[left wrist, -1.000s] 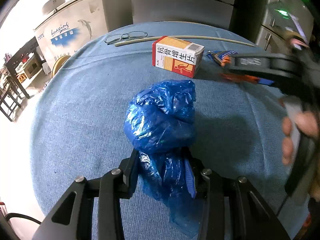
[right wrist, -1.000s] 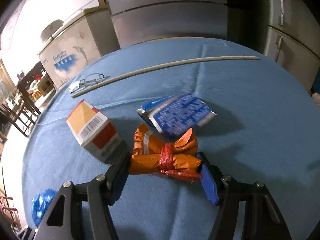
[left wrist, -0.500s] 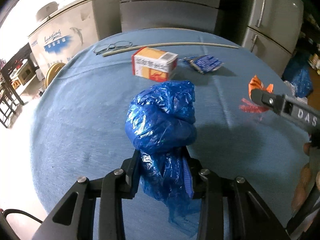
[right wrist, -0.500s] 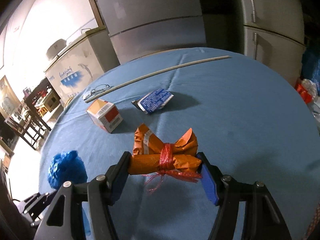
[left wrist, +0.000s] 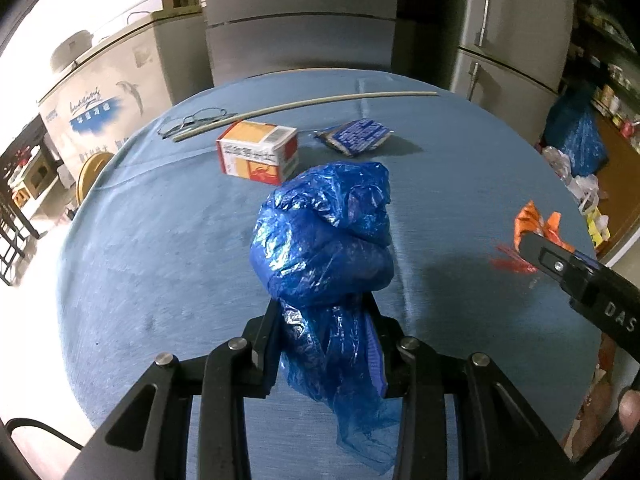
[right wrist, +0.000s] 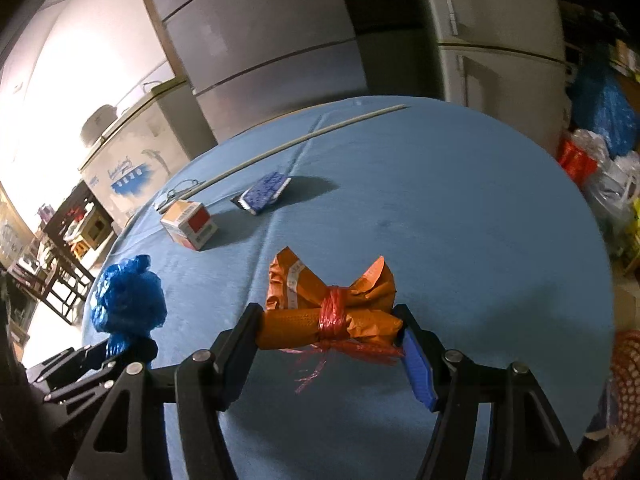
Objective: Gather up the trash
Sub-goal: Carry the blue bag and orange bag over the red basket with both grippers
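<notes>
While both grippers hang above the round blue tablecloth [left wrist: 160,280], each carries one piece of trash.
Left gripper [left wrist: 326,344]: jaws pressed tight on the lower tail of a knotted blue plastic bag [left wrist: 324,248], whose bulging top rises ahead of the fingertips, off the cloth.
Right gripper [right wrist: 330,328]: jaws half spread, pinching an orange wrapper bundle [right wrist: 332,304] end to end; a red plastic strip ties its middle and frays below.
Ahead of the left gripper: an orange-and-white carton [left wrist: 258,152] lies on the cloth, with a flat blue packet [left wrist: 354,136] just to its right.
Far edge: a pale thin rod [left wrist: 304,106] runs across the cloth, eyeglasses [left wrist: 192,122] at its left end.
Beyond the table: grey refrigerators [left wrist: 300,16] and a white chest freezer [left wrist: 100,96].
Right of the table: a blue bag [left wrist: 576,136] among other clutter.
</notes>
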A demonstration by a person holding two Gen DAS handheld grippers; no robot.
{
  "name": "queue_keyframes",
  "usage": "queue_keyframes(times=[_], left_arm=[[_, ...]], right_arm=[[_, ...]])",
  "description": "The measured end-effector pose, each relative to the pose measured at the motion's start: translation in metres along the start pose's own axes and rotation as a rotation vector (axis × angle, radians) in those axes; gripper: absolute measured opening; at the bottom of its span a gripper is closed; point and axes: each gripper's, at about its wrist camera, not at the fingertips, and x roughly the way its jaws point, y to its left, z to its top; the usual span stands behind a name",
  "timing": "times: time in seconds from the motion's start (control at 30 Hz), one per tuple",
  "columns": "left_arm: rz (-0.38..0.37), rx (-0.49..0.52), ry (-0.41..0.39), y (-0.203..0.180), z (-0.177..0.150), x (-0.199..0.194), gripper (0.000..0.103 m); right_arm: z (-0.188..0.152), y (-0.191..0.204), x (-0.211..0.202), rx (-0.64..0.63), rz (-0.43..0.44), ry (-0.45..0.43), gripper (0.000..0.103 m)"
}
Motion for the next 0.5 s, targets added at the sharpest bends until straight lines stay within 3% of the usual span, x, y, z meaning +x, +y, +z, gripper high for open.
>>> queue_keyframes(times=[0.5], left_arm=[[-0.027,0.065,-0.026,-0.04,0.009,-0.013,0.037]], right_arm=[[-0.013,-0.046,-0.045,0.071,-0.06,-0.058,0.068]])
